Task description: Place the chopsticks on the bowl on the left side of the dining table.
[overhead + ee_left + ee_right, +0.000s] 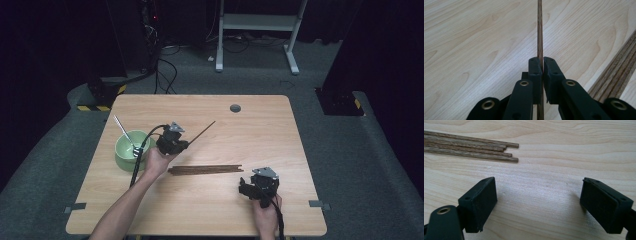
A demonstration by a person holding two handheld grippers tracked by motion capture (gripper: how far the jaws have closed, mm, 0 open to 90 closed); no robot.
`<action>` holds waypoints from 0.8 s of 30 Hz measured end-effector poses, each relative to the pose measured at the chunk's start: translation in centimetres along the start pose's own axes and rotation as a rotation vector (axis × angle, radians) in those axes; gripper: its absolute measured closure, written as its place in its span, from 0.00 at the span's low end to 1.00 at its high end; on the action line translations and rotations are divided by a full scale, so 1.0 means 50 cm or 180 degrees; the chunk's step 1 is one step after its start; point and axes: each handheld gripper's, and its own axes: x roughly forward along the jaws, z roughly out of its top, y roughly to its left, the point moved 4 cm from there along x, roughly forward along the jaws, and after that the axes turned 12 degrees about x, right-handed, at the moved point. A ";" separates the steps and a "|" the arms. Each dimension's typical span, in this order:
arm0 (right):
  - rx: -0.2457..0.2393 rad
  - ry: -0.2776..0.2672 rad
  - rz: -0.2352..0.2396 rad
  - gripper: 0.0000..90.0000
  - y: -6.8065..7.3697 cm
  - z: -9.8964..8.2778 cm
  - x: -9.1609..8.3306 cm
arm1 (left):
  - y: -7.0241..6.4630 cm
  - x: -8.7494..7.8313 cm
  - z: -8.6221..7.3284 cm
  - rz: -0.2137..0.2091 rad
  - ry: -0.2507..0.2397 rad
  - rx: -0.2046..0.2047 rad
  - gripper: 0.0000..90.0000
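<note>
The green bowl [131, 148] held a spoon [125, 133]. Just right of it, my left tool [184, 144] pinched one chopstick [202, 133]; my right tool [537, 202] gaped empty.

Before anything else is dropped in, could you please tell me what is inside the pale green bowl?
A silver metal utensil leans inside the pale green round bowl, its handle sticking out past the far rim. Its lower end is too small to identify, and the cable partly covers the bowl's right side.

Chopstick [540, 30] tip beyond frame edge
</note>
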 end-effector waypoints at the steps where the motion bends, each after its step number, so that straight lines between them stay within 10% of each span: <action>1: 0.0000 0.0000 0.0000 0.15 0.000 0.000 0.000 | 0.001 -0.007 -0.003 -0.0017 -0.0016 -0.0012 0.94; 24: 0.0003 0.0001 0.0001 0.15 0.001 -0.001 -0.001 | -0.002 -0.083 -0.025 -0.0025 -0.0162 -0.0040 0.94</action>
